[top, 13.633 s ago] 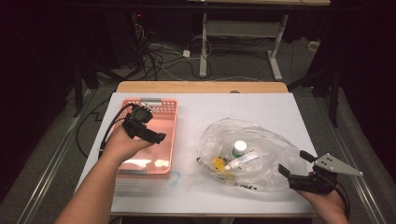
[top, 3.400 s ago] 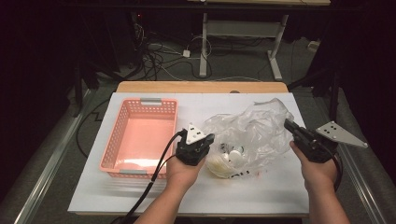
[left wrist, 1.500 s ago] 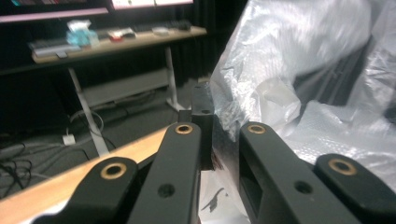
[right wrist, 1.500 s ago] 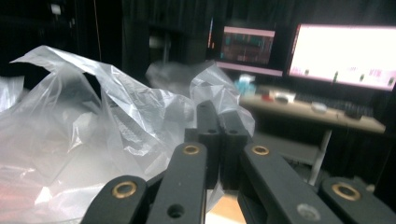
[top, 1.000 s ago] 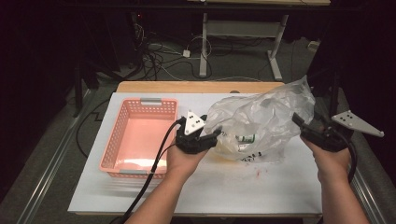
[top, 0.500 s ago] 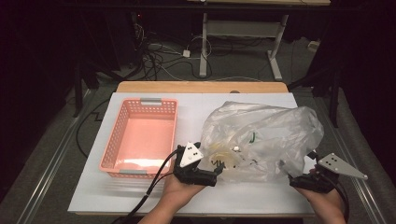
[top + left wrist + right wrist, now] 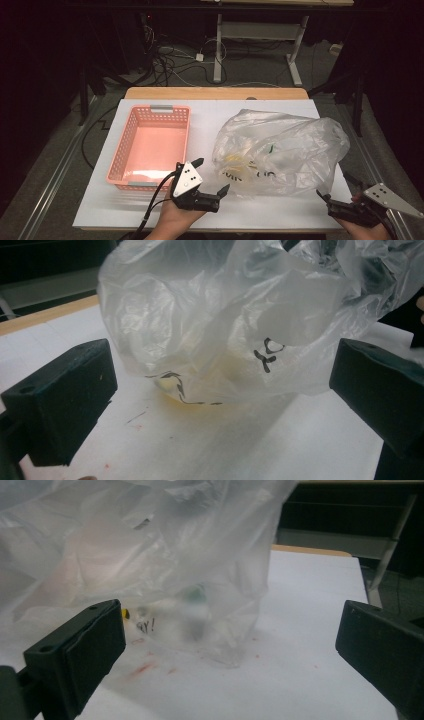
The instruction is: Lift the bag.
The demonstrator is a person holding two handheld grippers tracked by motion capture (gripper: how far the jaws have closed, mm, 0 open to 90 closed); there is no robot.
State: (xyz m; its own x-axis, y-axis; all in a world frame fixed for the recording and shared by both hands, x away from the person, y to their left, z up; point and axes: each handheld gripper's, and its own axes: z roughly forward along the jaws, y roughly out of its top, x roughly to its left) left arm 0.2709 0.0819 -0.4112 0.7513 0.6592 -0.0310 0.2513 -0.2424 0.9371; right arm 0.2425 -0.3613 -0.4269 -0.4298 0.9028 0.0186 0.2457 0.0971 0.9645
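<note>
contents of the plastic bag [image 7: 280, 150] read only as yellowish and white smears through the crumpled film; in the right gripper view a green-topped item [image 7: 196, 596] inside is too blurred to name. black marks on the film [image 7: 267, 354] not legible. right gripper [image 7: 336, 196] body partly cut by the high view's bottom edge.

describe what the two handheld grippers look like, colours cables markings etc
Both are black tools with two chunky, blocky black jaws. The left gripper carries a pale grey three-cornered plate with small dark dots, and a black cable trails from it toward the table's near edge. The right gripper has a similar dotted grey plate. No sleeves are visible.
</note>
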